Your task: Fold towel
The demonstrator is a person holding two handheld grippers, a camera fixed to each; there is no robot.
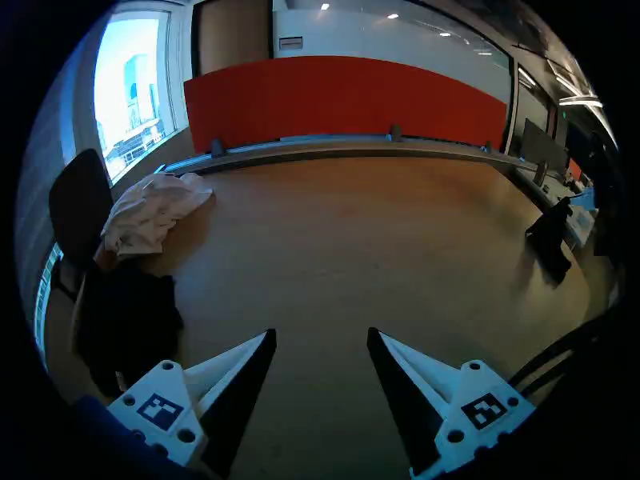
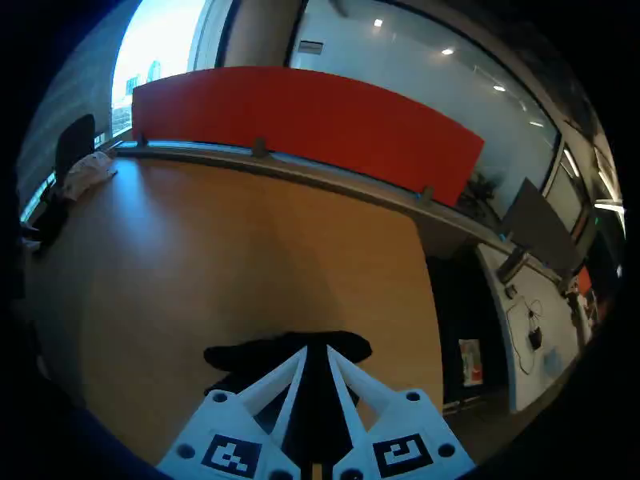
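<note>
2 towels on a wide wooden table (image 1: pixel 360 240) backed by a red divider (image 1: pixel 344 100).
A pale towel (image 1: pixel 152 212) lies crumpled at the table's far left edge. The black towel (image 2: pixel 240 354) is pinched by the right gripper (image 2: pixel 317 349), fingers pressed close. The left gripper (image 1: pixel 320 336) hangs spread over bare wood.

Black towel (image 2: pixel 240 354), a small dark rumpled patch lying low on the wooden table (image 2: pixel 240 240), wider than deep, near the table's right edge, its middle right at the near-closed fingertips of the right gripper (image 2: pixel 318 350)
</note>
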